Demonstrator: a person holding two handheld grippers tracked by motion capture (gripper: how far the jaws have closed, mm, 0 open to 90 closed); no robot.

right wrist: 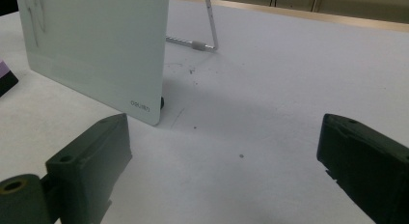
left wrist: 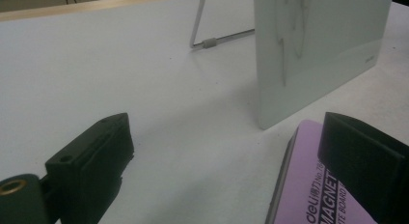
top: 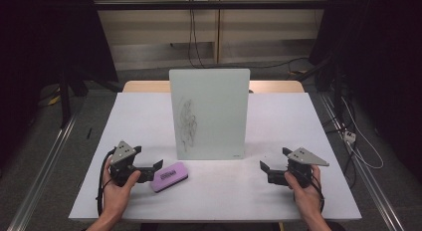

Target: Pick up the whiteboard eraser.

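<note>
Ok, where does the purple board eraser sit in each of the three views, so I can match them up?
High view: purple board eraser lies on the table at lower left of centre, just right of the left gripper, in front of the standing whiteboard.
Left gripper view: eraser at bottom right, partly behind the right-hand jaw.
Right gripper view: a purple corner at the left edge.
Shared landmark: the whiteboard with its scribble.

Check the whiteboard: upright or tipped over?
Upright. The whiteboard stands on its lower edge on the table, propped by a wire stand behind it.
</note>
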